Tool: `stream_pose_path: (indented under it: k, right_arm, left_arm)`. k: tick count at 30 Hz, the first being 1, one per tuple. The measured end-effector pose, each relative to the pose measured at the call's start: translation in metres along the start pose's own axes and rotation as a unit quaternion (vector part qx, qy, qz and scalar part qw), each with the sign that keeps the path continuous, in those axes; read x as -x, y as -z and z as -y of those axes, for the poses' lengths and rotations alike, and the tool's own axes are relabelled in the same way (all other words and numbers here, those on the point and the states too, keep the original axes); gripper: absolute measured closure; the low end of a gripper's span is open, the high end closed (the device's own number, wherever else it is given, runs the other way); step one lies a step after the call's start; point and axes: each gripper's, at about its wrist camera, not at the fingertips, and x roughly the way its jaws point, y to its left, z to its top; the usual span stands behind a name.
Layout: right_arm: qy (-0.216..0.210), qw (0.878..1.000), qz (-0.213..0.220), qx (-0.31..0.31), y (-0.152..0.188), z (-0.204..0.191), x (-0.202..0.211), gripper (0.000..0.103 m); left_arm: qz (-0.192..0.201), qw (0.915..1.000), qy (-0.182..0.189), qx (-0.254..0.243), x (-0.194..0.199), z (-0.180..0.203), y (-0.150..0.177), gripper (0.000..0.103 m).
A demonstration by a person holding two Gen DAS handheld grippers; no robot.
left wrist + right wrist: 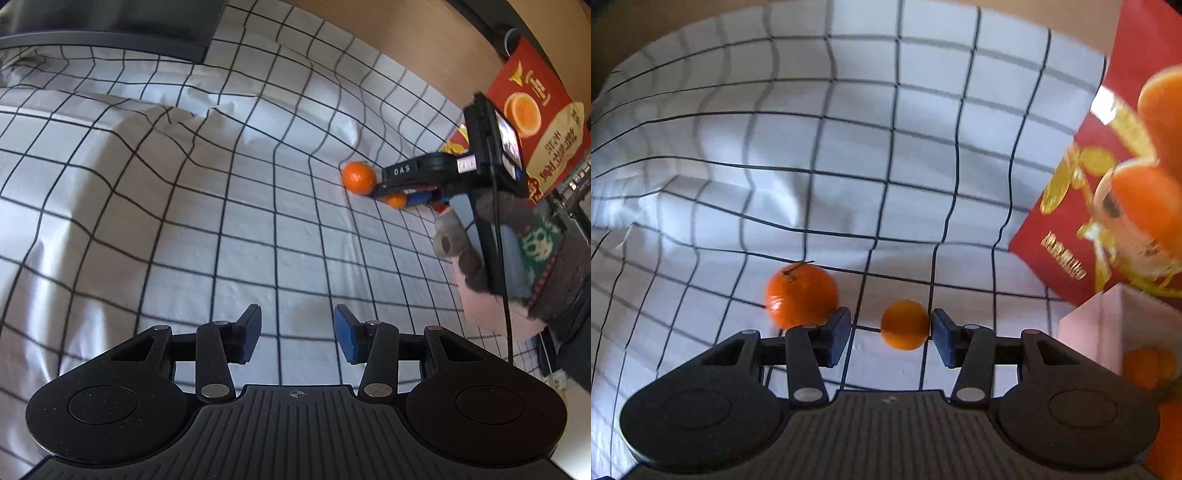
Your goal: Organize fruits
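Two oranges lie on a white bedsheet with a black grid. In the right wrist view the larger orange [801, 295] sits just beyond the left finger, and the smaller orange [905, 325] lies between the fingers, close to the right pad [942, 338]. My right gripper [890, 338] is open around it. In the left wrist view both oranges show far right, the larger orange [359, 177] and the smaller orange [396, 201] under the right gripper [402, 192]. My left gripper [297, 338] is open and empty above the sheet.
A red fruit box [1108, 177] printed with oranges stands at the right; it also shows in the left wrist view [535, 122]. A pink box [1119, 332] holding oranges is at lower right. A dark board [103, 29] lies at the bed's far left.
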Motion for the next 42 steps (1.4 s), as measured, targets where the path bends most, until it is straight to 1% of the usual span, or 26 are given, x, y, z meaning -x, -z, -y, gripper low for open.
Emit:
stream_pose_path:
  k: [1,3,5,7,10,12,15,18,21,24,27,31,34,37,40,42]
  right_arm:
    - [-0.005,1.0,-0.002,-0.009,0.0,0.002,-0.004,0.055]
    - [-0.007,1.0,0.009,-0.02,-0.001,0.004,-0.006,0.057]
    - [0.0,1.0,0.018,-0.019,-0.001,0.003,-0.005,0.069]
    - [-0.006,0.999,0.024,-0.028,0.003,0.005,0.0,0.075]
    - [-0.027,0.998,0.026,-0.044,0.014,0.005,0.016,0.076]
    - [-0.039,0.998,0.029,-0.033,0.026,-0.001,0.032,0.076]
    - [-0.063,0.997,0.029,-0.015,0.052,-0.015,0.057,0.076]
    - [-0.074,0.997,0.026,0.003,0.082,-0.029,0.08,0.076]
    - [-0.09,0.996,0.011,-0.006,0.109,-0.031,0.097,0.075]
    - [-0.081,0.997,0.007,-0.02,0.137,-0.029,0.111,0.075]
    - [-0.077,0.996,0.006,-0.036,0.162,-0.022,0.119,0.075]
    - [-0.059,0.997,0.01,-0.052,0.177,-0.014,0.118,0.075]
    - [-0.046,0.997,0.016,-0.063,0.186,-0.01,0.119,0.075]
    - [-0.037,0.997,0.016,-0.067,0.194,-0.01,0.119,0.075]
    - [-0.029,0.998,0.024,-0.05,0.199,-0.014,0.122,0.075]
    - [-0.024,0.998,0.029,-0.041,0.2,-0.016,0.123,0.075]
  left_arm:
    - [0.0,1.0,-0.001,-0.002,-0.001,-0.002,-0.003,0.055]
    - [-0.003,1.0,-0.005,-0.006,-0.004,-0.005,-0.007,0.055]
    - [-0.009,0.9999,-0.007,-0.006,-0.008,-0.008,-0.01,0.055]
    - [-0.015,0.9998,-0.008,-0.004,-0.013,-0.01,-0.012,0.055]
    - [-0.018,0.9998,-0.007,-0.003,-0.021,-0.01,-0.014,0.055]
    - [-0.018,0.9998,-0.006,-0.007,-0.025,-0.006,-0.018,0.055]
    - [-0.018,0.9997,-0.003,-0.014,-0.031,0.001,-0.023,0.055]
    - [-0.013,0.9995,0.004,-0.028,-0.037,0.011,-0.027,0.055]
    - [-0.014,0.9987,0.007,-0.048,-0.045,0.024,-0.033,0.055]
    - [-0.006,0.9972,0.008,-0.074,-0.053,0.041,-0.044,0.055]
    - [0.006,0.9947,0.01,-0.102,-0.064,0.063,-0.062,0.055]
    - [0.029,0.9907,0.007,-0.133,-0.088,0.097,-0.088,0.055]
    - [0.041,0.9891,-0.01,-0.141,-0.115,0.115,-0.102,0.055]
    - [0.031,0.9856,-0.04,-0.161,-0.143,0.127,-0.109,0.055]
    - [0.026,0.9847,-0.052,-0.164,-0.156,0.125,-0.112,0.054]
    - [0.032,0.9837,-0.059,-0.167,-0.162,0.126,-0.114,0.053]
